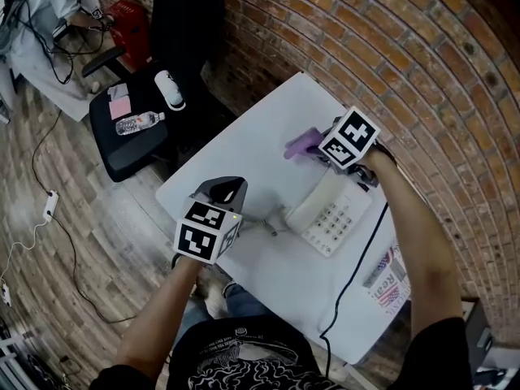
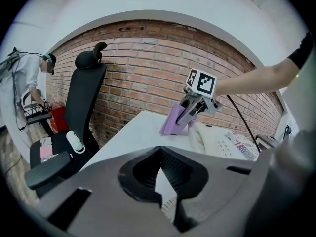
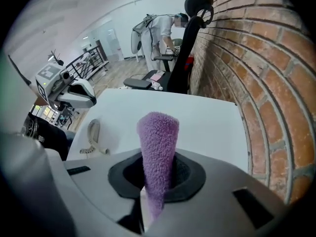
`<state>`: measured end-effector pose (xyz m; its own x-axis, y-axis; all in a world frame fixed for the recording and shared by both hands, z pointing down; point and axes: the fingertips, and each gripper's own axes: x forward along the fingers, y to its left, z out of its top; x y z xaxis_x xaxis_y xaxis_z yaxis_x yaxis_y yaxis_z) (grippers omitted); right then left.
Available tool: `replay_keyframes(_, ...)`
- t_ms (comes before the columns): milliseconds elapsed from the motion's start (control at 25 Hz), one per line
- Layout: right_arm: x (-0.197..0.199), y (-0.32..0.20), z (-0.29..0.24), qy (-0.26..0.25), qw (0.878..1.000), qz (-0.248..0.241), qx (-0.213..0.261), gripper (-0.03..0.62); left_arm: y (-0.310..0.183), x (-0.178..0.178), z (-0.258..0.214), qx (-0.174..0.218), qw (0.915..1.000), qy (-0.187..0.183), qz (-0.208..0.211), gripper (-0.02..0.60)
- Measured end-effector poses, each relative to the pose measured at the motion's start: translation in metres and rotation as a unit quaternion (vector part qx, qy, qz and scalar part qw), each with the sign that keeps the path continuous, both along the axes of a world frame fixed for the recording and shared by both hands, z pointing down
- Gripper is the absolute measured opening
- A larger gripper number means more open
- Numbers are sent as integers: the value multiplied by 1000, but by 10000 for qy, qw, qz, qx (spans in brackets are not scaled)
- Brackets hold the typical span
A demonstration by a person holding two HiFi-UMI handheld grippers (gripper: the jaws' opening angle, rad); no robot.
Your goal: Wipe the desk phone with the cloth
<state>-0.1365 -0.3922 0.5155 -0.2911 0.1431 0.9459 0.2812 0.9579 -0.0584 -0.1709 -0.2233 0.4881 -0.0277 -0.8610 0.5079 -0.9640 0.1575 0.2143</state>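
White tabletop (image 1: 244, 149) runs along a brick wall. The right gripper (image 1: 319, 150) has its fingers clenched on the purple cloth (image 1: 299, 143), which stands out past the fingertips, presumably so that a free fold can rub the desk phone (image 1: 331, 212) lying just beside those fingers. The left gripper (image 1: 225, 192) has its fingers pressed together on nothing, with the phone ahead of its tips, likely poised to steady it

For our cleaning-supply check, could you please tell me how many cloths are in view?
1: the purple cloth, clamped in the right gripper beside the far end of the desk phone on the white table. Others could be hidden from these views.
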Motion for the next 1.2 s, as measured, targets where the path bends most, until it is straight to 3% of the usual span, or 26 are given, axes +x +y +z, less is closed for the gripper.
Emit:
replay_keyframes(560,11,45,9,655,9934,-930,109,48,21,-3,4,-37,10000,28,-18,6)
replay_keyframes(1200,23,93,16,1132,9858,-1207,291,48,54,-11,-8,-5,9999,-23,141,6)
